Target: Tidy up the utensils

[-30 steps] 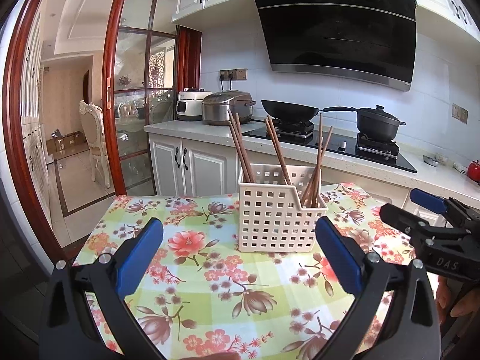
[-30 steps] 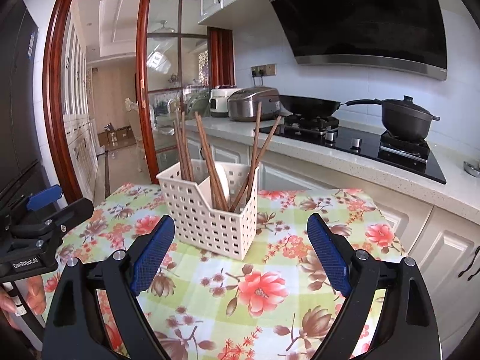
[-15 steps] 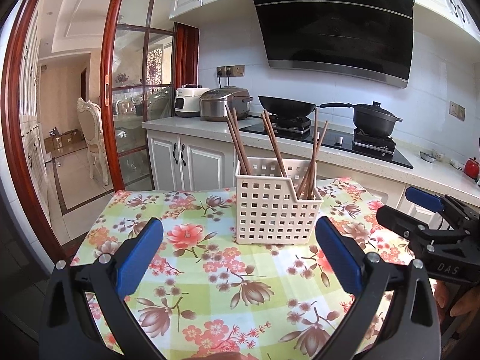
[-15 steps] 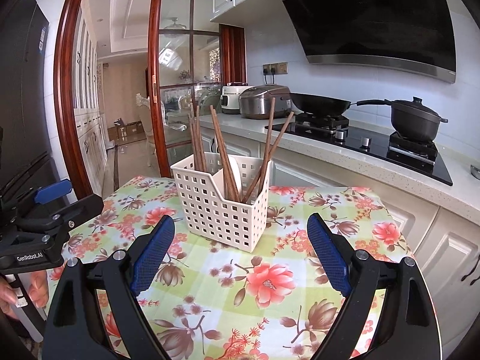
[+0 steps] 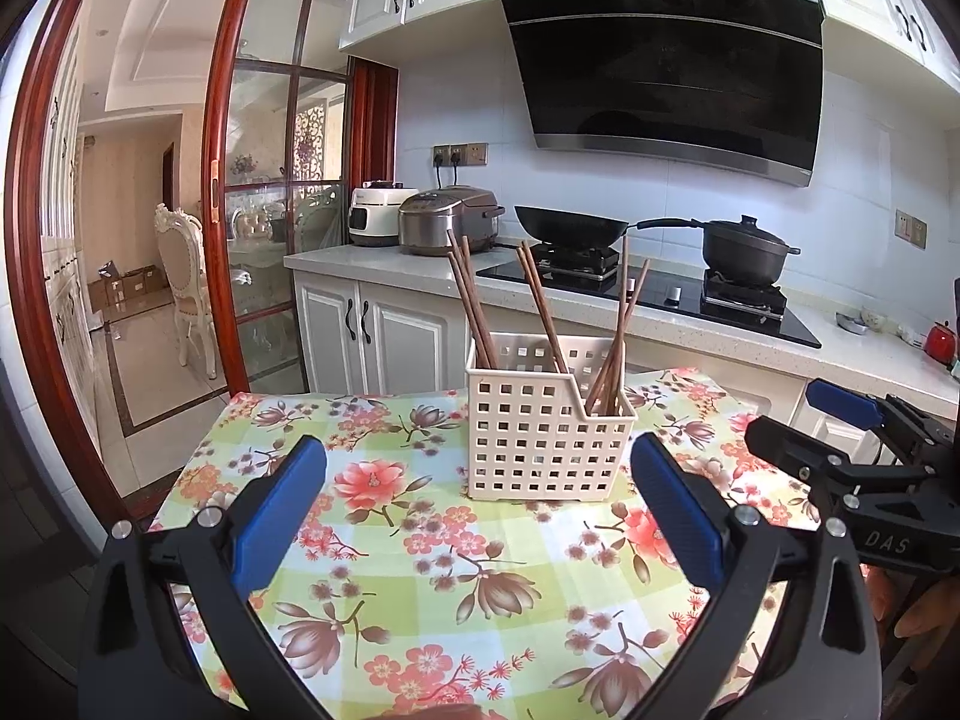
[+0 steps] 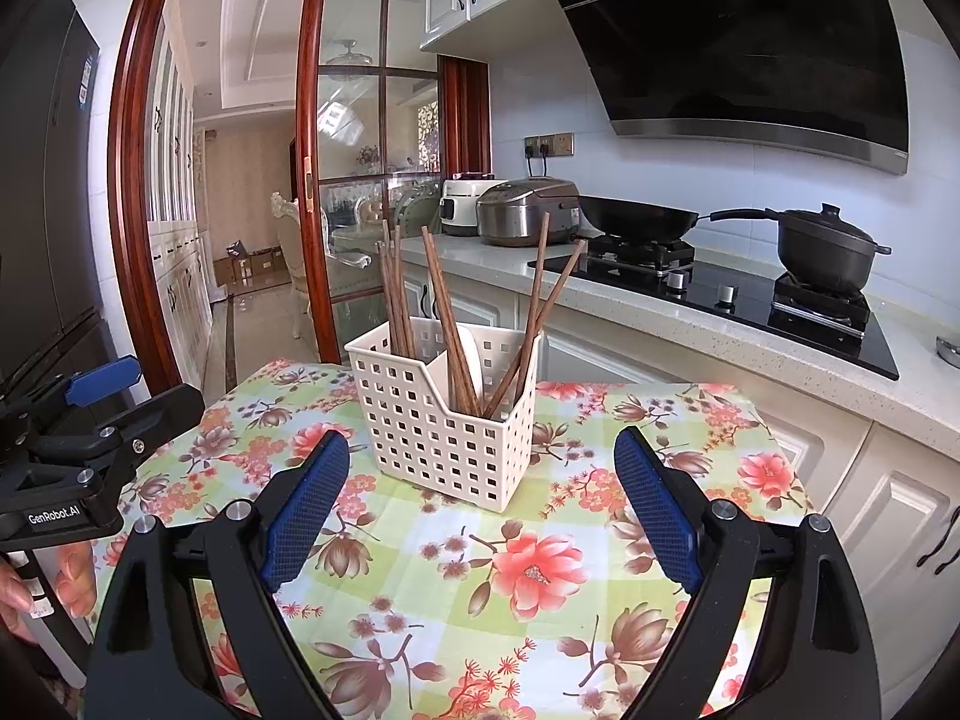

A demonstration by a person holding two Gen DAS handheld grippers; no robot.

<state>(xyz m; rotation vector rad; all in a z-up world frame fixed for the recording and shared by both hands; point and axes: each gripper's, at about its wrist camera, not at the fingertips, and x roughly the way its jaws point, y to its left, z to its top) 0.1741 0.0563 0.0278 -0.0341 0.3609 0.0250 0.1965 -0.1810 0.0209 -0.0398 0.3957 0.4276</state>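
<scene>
A white perforated basket [image 5: 543, 435] stands on the floral tablecloth [image 5: 456, 570] and holds several brown wooden chopsticks [image 5: 543, 312] standing upright. It also shows in the right wrist view [image 6: 444, 420], with the chopsticks [image 6: 447, 306] and a white spoon inside. My left gripper [image 5: 477, 501] is open and empty, a little in front of the basket. My right gripper [image 6: 480, 495] is open and empty, also in front of the basket. Each gripper shows at the edge of the other's view, the right gripper [image 5: 858, 450] at the right and the left gripper [image 6: 90, 432] at the left.
Behind the table runs a kitchen counter [image 5: 384, 264] with two rice cookers [image 5: 450, 219], a wok [image 5: 570, 228] and a black pot [image 5: 744, 249] on a hob. A glass sliding door [image 5: 264, 210] is at the left. The table's edges are close on both sides.
Both grippers have pulled back from the basket and risen a little, so the basket looks smaller and farther. Both stay open and empty.
</scene>
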